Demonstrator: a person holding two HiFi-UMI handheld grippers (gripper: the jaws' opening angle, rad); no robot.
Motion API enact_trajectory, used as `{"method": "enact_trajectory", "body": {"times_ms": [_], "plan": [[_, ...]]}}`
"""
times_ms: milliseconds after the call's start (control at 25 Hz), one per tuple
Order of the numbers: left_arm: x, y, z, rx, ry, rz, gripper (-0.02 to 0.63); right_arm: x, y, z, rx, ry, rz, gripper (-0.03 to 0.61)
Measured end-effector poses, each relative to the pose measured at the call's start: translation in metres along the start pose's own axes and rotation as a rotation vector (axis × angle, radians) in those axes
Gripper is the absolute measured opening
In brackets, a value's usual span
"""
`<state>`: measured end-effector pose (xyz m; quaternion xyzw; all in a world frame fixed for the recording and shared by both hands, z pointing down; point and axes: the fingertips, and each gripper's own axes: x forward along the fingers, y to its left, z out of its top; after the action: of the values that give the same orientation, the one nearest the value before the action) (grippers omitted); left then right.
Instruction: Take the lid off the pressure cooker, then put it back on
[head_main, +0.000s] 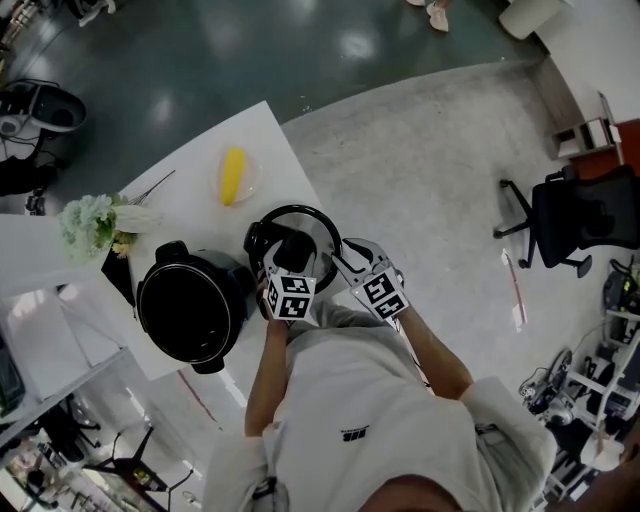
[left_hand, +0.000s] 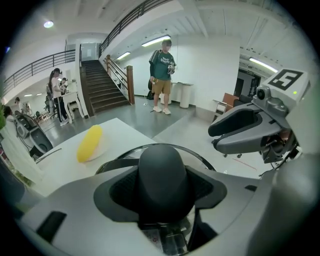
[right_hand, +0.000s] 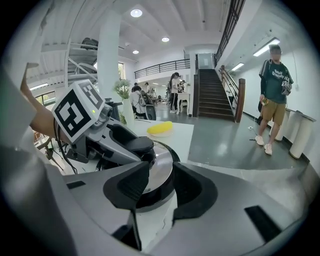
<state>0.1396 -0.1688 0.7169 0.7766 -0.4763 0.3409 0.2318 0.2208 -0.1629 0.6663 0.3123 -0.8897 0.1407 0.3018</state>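
— What's the lid (head_main: 305, 225) made of?
— It has a shiny metal face inside a black rim. A dark bar runs across it, and a smooth, domed black knob (left_hand: 162, 170) sits in the middle.
— Where is it?
— It's off the pot (head_main: 143, 300), just beside it, over the near corner of the white table (head_main: 195, 205). I can't tell whether it rests on the tabletop.
— And the grippers?
— The left gripper (left_hand: 161, 187) is clamped on the knob, with its ribbed dark pads pressing on both sides. The right gripper (right_hand: 157, 187) has its jaws apart. The lid's rim lies in the gap between them, but the pads don't press on it.
— What's in the pot?
— It's a round black pot with side handles, and its inside shows only dark.
— Anything else on the table?
— A yellow oblong thing (head_main: 232, 172) lies in a shallow pale dish (head_main: 252, 188). At the far edge there's a bunch of pale flowers (head_main: 88, 222).
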Motion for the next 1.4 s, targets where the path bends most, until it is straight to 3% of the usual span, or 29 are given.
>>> {"method": "enact_trajectory", "body": {"times_ms": [1000, 1400], "plan": [[0.003, 0.000, -0.007, 0.054, -0.035, 0.057, 0.325, 0.003, 0.018, -0.013, -0.006, -0.002, 0.020, 0.150], [-0.026, -0.003, 0.008, 0.044, -0.097, 0.067, 0.353, -0.013, 0.027, -0.005, 0.002, -0.036, 0.014, 0.150]]}}
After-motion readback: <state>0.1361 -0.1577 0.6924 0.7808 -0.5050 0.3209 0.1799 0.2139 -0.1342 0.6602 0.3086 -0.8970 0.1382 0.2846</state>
